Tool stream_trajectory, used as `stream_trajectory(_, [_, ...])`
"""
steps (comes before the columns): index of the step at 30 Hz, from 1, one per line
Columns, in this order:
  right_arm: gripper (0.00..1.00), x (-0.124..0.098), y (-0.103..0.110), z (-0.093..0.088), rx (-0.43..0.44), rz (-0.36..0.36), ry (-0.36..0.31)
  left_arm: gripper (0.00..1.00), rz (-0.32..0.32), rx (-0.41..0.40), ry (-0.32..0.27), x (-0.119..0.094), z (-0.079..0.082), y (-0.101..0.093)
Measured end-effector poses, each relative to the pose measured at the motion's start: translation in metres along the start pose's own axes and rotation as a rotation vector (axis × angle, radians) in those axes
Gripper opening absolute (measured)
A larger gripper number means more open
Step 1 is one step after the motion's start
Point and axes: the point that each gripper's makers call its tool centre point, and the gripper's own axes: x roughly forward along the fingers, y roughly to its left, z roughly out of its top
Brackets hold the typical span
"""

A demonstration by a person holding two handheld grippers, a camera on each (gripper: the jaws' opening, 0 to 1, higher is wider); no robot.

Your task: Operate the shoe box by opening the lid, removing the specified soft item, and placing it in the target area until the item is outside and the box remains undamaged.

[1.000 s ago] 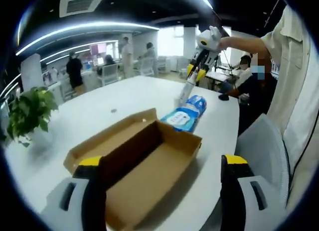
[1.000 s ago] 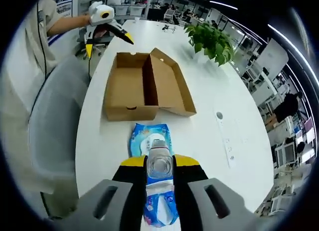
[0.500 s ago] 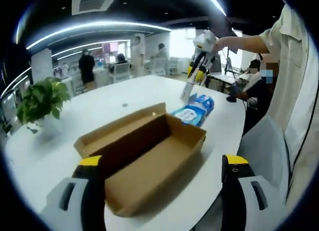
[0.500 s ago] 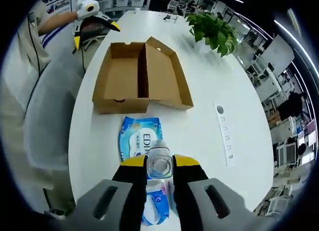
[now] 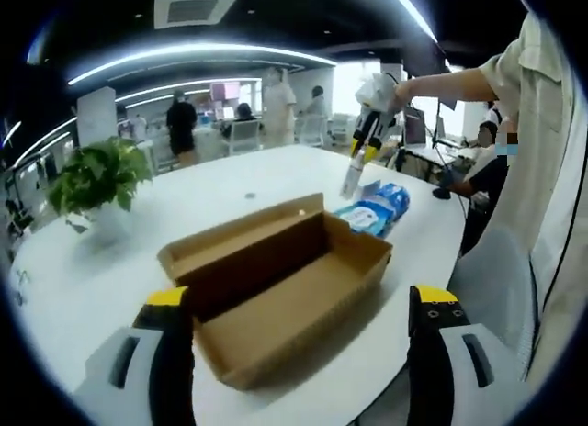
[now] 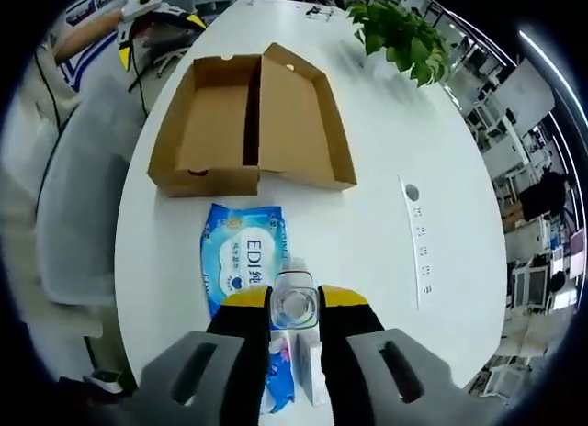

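- I am holding my right gripper [image 6: 294,308] over the white table [image 6: 386,160], its jaws clamped tight on a small clear bottle [image 6: 294,303].
- The blue wipes pack [image 6: 241,272] is lying flat on the table just below those jaws, outside the box [image 6: 248,128], which is sitting open at 12 o'clock.
- I am keeping my left gripper [image 5: 299,302] spread wide, gripping nothing, with the box at 11 o'clock.

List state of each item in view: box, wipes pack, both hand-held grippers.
Shoe box: open, lid folded flat beside the tray, empty inside, looks undamaged.
Wipes pack: out of the box, lying flat on the white table just past the box end.
Right hand-held gripper: shut on a clear bottle, above the pack.
Left hand-held gripper: open, holding nothing.
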Motion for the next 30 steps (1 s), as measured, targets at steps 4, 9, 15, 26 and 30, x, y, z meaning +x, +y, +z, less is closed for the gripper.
stream_trajectory(4, [0.17, 0.009, -0.007, -0.002, -0.003, 0.014, 0.031, 1.0, 0.005, -0.01, -0.003, -0.001, -0.002, -0.001])
stream_trajectory(9, [0.17, 0.019, -0.014, 0.0, -0.021, 0.026, 0.067, 0.98, 0.011, -0.02, 0.0, -0.001, -0.004, -0.001])
stream_trajectory(15, [0.17, 0.036, -0.018, 0.003, -0.03, 0.048, 0.1, 0.97, 0.02, -0.035, -0.003, 0.0, -0.006, -0.003])
stream_trajectory(26, [0.17, 0.062, -0.016, -0.001, -0.021, 0.091, 0.146, 0.9, 0.017, -0.062, 0.017, 0.001, -0.016, -0.007])
stream_trajectory(30, [0.17, 0.068, -0.016, -0.006, -0.039, 0.101, 0.166, 0.91, 0.025, -0.07, 0.021, 0.0, -0.019, -0.005])
